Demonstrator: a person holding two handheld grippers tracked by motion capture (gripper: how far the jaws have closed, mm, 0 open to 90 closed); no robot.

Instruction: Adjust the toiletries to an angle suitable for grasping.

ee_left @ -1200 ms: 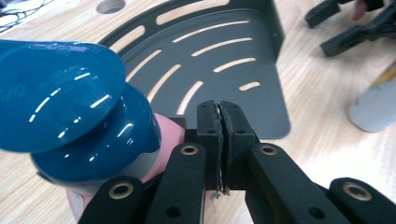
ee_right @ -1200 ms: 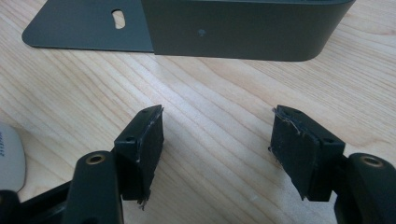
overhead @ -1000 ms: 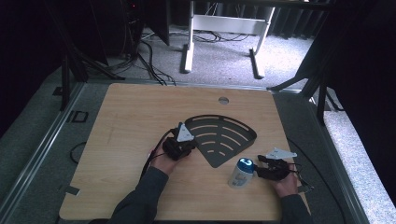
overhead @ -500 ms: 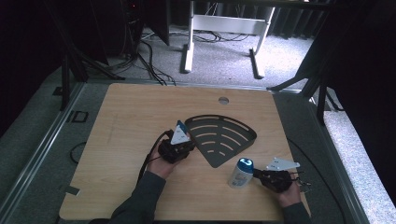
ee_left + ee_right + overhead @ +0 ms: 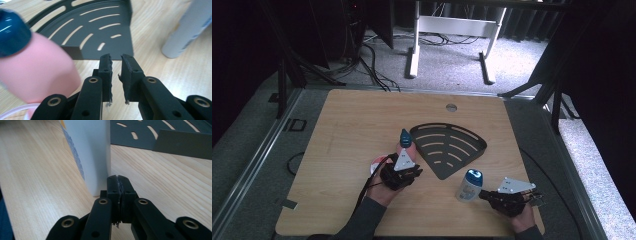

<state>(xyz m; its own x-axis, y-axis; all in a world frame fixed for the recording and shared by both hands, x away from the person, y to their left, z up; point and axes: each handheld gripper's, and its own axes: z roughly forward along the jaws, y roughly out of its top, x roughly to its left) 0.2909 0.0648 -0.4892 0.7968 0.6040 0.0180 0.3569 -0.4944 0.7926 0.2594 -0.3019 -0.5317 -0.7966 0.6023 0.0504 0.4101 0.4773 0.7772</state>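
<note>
A pink bottle with a teal cap (image 5: 404, 141) (image 5: 37, 67) stands upright at the left corner of the black fan-shaped slotted tray (image 5: 447, 147) (image 5: 100, 30). My left gripper (image 5: 417, 171) (image 5: 116, 58) sits just short of it and to its right. Its jaws have just been opening and stand a narrow gap apart with nothing between them. A white bottle with a blue cap (image 5: 469, 184) (image 5: 92, 155) stands upright near the tray's front edge. My right gripper (image 5: 482, 195) (image 5: 117, 178) is shut and empty, just right of that bottle, apart from it.
The wooden table (image 5: 347, 125) has a small round grommet (image 5: 451, 107) at the back. A pale pink ring-like thing (image 5: 375, 167) lies beside my left hand. Cables trail from both grippers toward the near edge.
Both hands have drawn back toward the table's near edge. The pink bottle and the white bottle stand where they were.
</note>
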